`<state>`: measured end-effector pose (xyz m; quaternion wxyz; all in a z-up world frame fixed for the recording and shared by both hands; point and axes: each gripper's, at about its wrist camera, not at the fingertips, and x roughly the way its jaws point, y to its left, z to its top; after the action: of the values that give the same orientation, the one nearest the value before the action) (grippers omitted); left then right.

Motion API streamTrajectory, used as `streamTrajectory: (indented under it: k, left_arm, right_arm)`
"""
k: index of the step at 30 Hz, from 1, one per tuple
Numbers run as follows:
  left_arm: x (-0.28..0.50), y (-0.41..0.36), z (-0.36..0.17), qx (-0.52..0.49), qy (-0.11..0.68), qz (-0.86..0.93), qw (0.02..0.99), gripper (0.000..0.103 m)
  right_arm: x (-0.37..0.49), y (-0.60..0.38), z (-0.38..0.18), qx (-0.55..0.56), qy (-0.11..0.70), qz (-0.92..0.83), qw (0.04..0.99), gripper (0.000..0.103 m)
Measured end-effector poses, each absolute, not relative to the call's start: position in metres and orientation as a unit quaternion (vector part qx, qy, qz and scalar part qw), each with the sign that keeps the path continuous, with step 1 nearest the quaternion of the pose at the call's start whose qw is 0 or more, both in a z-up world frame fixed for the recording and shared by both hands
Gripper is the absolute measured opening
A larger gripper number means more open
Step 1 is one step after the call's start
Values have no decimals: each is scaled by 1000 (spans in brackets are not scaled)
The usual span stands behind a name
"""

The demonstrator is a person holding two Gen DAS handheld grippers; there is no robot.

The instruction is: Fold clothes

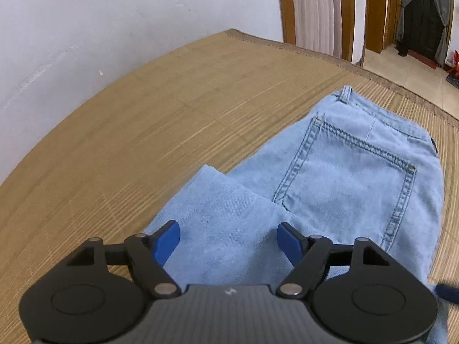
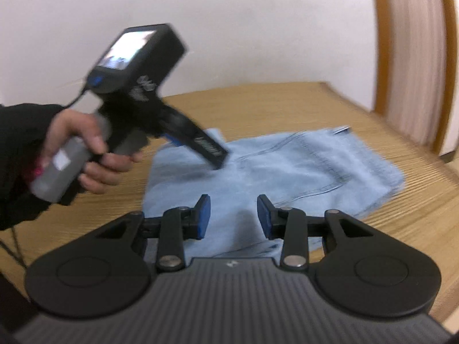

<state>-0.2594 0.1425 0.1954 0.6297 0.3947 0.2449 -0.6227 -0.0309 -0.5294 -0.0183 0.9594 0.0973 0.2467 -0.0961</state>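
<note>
tools: my left gripper [image 1: 228,239] spread wide, right gripper [image 2: 233,216] part-spread, both empty | folded light-blue denim jeans [image 1: 338,172] lie on woven straw mat [image 1: 143,114] | risk: nudging cloth could undo fold

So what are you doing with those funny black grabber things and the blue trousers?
A person is folding a pair of light blue denim jeans on a woven bamboo mat, holding a black two-finger gripper in each hand. The jeans already lie folded over, back pocket up. The left gripper hovers over the folded leg with its blue pads wide apart, gripping nothing. The right gripper sits just above the near edge of the jeans, also open and empty.
</note>
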Motion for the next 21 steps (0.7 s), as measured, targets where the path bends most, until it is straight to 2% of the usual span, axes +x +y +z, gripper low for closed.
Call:
streamTrajectory:
  k: [4,15,19,21]
  left_arm:
    - [-263,140,189,406,233,-623,626,83]
    - [-263,138,191,410,234,-619,628,85]
    - [-258,143,202,407,248,-609,634,82]
    - [-254,150,207,402,255,-606,637,82]
  right_arm:
    - [-20,-531,-45,98,294,-76,948,38]
    - [-29,-532,-48,99,281,-75,952,38]
    - [-30,-525,-38,69,287,-95,951,47]
    - [-33,-521,-31,55,287,-112,950,62]
